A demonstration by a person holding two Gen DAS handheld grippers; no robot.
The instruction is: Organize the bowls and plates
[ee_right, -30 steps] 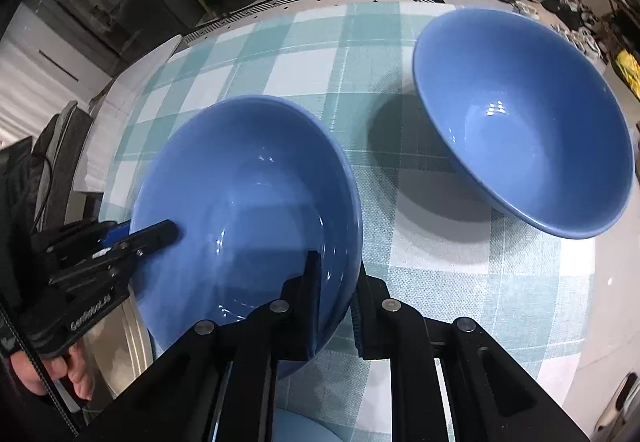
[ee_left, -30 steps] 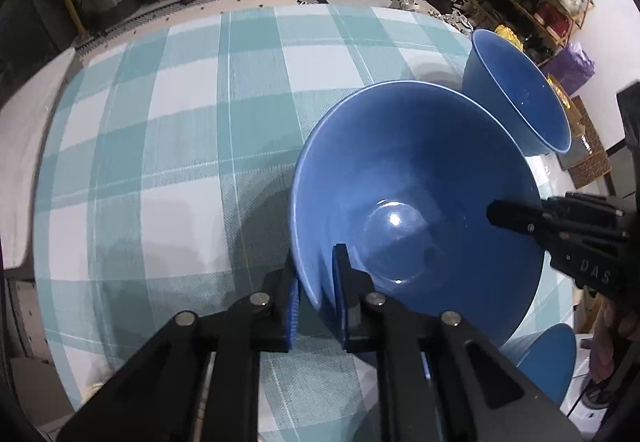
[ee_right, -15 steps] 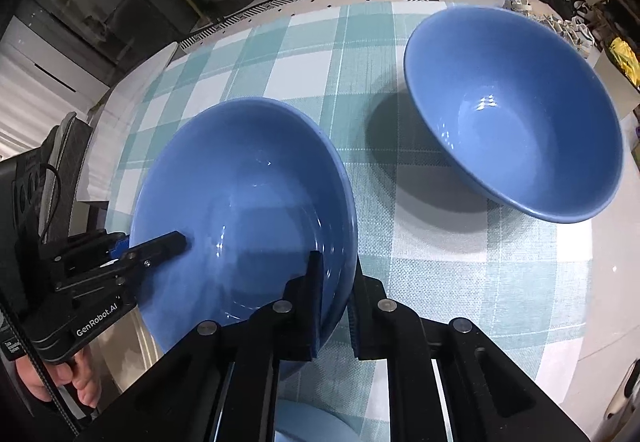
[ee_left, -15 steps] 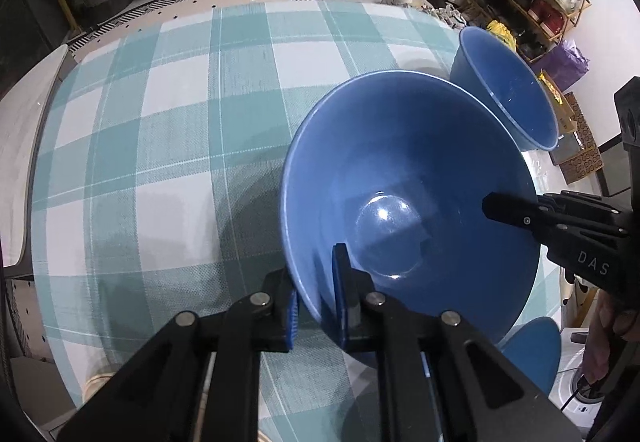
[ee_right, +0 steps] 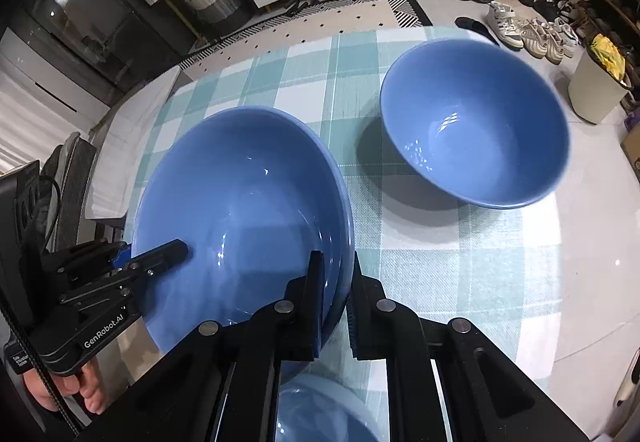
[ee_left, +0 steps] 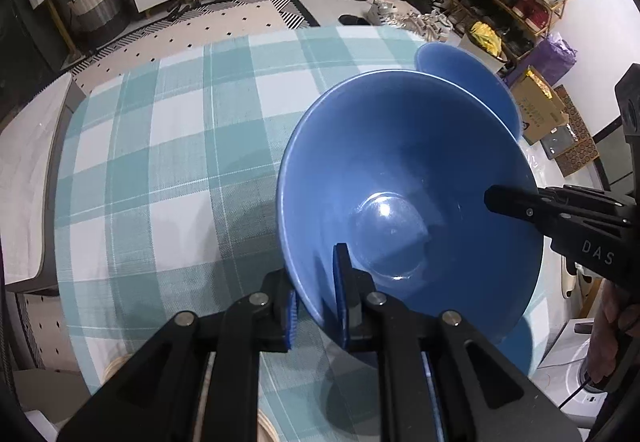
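A large blue bowl point(ee_left: 408, 177) is held above the checked tablecloth by both grippers. My left gripper point(ee_left: 318, 294) is shut on its near rim; in the right wrist view it point(ee_right: 160, 256) grips the bowl's left rim. My right gripper point(ee_right: 336, 298) is shut on the opposite rim of the same bowl point(ee_right: 240, 209); in the left wrist view it point(ee_left: 504, 201) shows at the right rim. A second blue bowl point(ee_right: 476, 125) stands on the table beyond, and it shows behind the held bowl in the left wrist view point(ee_left: 460, 69).
A third blue dish point(ee_right: 320, 410) lies under the held bowl at the near table edge; it also shows in the left wrist view point(ee_left: 516, 346). The round table point(ee_left: 160, 145) has a teal checked cloth. A chair point(ee_left: 28, 169) stands at its left. Shoes and racks lie beyond.
The held bowl has risen higher above the table, both grippers still on its rim. The second bowl looks farther away and lower.
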